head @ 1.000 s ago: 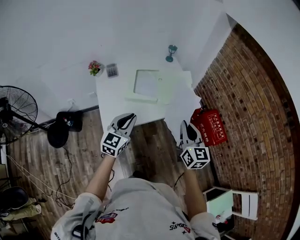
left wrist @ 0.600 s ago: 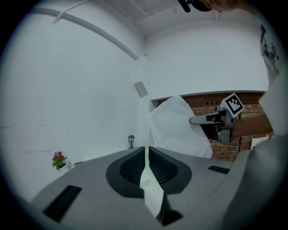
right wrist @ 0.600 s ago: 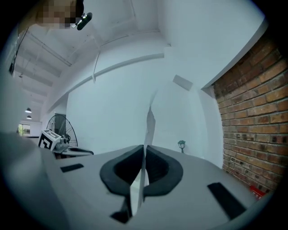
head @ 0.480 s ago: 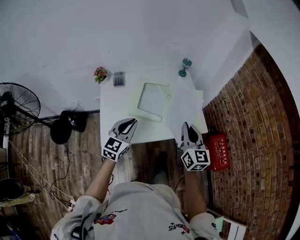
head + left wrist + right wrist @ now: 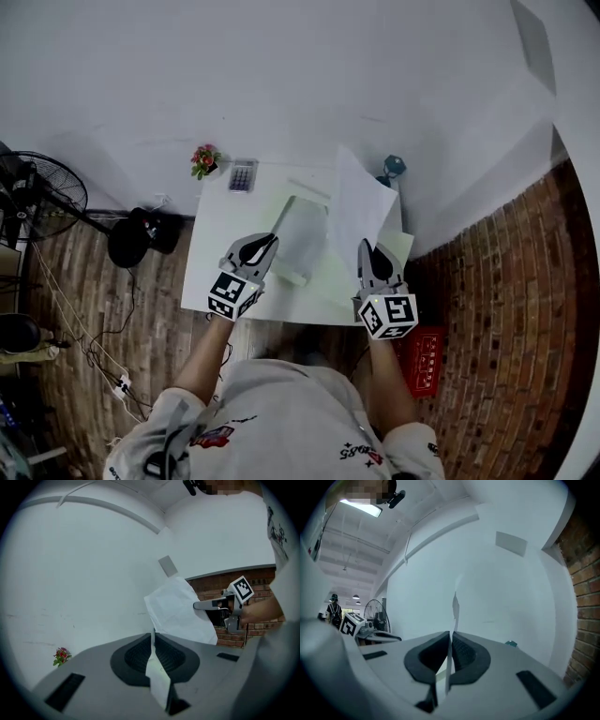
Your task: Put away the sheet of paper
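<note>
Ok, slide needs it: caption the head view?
Right gripper holds a paper sheet upright; left gripper grips a folder on the white table.

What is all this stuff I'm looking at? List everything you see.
sheet of paper: one, white, upright over the table's right side
folder: one, pale green, on the table
table: one, white, against the wall
potted flowers: one, red and pink, table's far left corner
calculator: one, grey, beside the flowers
small object: one, teal, table's far right corner
fan: one, black, floor at left
box: one, red, floor at right
left gripper: one, grey, shut on the folder's edge
right gripper: one, grey, shut on the paper
</note>
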A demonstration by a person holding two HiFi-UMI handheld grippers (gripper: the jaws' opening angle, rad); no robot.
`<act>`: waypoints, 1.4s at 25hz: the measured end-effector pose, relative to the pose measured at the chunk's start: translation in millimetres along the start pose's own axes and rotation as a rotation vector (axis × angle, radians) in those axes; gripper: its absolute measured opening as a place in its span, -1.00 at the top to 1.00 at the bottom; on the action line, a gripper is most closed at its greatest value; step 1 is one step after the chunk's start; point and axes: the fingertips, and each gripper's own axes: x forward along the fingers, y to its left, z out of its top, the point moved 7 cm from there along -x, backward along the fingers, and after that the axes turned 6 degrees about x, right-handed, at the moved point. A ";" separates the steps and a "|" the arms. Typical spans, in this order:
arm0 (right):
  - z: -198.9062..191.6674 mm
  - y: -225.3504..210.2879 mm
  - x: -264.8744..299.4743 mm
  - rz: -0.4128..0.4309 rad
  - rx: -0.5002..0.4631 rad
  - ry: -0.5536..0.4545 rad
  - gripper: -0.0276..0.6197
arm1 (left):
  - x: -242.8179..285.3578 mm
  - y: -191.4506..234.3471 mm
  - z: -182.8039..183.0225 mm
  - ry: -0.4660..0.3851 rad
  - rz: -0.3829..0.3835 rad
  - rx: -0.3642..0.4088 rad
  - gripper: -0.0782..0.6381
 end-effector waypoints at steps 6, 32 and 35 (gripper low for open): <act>1.8 -45.9 41.7 0.075 0.015 0.030 0.93 | 39.4 9.6 -3.2 0.031 0.093 -0.033 0.67; -6.2 -57.5 76.7 0.006 0.051 0.067 0.92 | 84.2 52.7 -4.2 -0.016 0.000 -0.060 0.67; -10.8 -52.6 78.4 0.018 0.061 0.077 0.92 | 79.9 55.5 -7.1 -0.008 0.003 -0.064 0.67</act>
